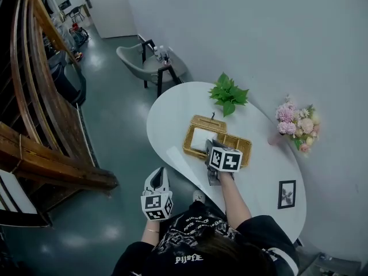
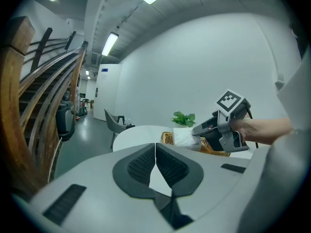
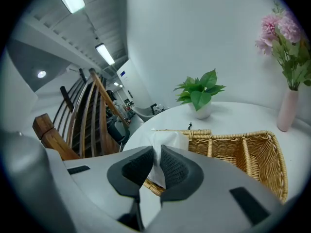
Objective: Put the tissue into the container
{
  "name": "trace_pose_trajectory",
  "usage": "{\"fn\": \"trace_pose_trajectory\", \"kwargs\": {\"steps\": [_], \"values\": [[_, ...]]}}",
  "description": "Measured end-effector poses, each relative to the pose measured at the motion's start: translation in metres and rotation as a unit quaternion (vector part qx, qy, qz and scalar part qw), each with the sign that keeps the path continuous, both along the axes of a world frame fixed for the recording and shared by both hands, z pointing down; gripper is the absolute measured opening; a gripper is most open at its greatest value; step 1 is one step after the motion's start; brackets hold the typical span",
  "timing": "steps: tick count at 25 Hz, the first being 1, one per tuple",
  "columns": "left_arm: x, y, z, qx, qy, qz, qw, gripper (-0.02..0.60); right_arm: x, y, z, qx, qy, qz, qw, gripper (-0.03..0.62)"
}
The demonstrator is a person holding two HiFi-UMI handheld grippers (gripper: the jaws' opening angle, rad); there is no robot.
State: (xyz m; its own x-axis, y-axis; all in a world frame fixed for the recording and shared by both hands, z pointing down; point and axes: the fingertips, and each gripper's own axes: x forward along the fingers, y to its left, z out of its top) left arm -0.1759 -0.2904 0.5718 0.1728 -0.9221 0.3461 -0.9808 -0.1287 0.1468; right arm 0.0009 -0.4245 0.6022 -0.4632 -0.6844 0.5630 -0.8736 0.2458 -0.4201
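A white tissue pack (image 3: 168,141) is pinched between the pads of my right gripper (image 3: 156,155), which is shut on it. The pack hangs at the left end of the wicker container (image 3: 245,152). In the head view the right gripper (image 1: 211,146) holds the tissue (image 1: 200,138) over the left compartment of the container (image 1: 188,152) on the white table (image 1: 172,111). My left gripper (image 1: 159,175) hangs off the table's near left edge. Its jaws (image 2: 155,152) are shut with nothing between them, and it looks toward the right gripper (image 2: 221,128) and the tissue (image 2: 183,137).
A potted green plant (image 1: 228,94) stands behind the container, with a vase of pink flowers (image 1: 298,122) at the right. A small picture frame (image 1: 286,193) lies near the right front. A grey chair (image 1: 141,62) and a wooden stair railing (image 1: 40,96) are to the left.
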Motion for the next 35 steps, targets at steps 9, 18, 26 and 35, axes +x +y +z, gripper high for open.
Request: {"fn": "trace_pose_trajectory", "kwargs": {"steps": [9, 18, 26, 35], "values": [[-0.006, -0.01, 0.006, -0.008, 0.017, -0.015, 0.9997, 0.025, 0.004, -0.01, 0.023, -0.054, 0.05, 0.001, 0.997, 0.072], [-0.011, -0.014, 0.01, -0.014, 0.017, -0.03, 0.9993, 0.025, 0.008, -0.018, 0.033, -0.091, 0.081, 0.003, 0.993, 0.074], [-0.011, -0.016, 0.011, -0.015, 0.015, -0.031, 0.9993, 0.025, 0.008, -0.023, 0.036, -0.098, 0.101, 0.005, 0.99, 0.102], [-0.009, -0.016, 0.012, -0.016, 0.009, -0.031, 0.9994, 0.025, 0.008, -0.02, 0.035, -0.097, 0.089, -0.006, 0.991, 0.211]]}}
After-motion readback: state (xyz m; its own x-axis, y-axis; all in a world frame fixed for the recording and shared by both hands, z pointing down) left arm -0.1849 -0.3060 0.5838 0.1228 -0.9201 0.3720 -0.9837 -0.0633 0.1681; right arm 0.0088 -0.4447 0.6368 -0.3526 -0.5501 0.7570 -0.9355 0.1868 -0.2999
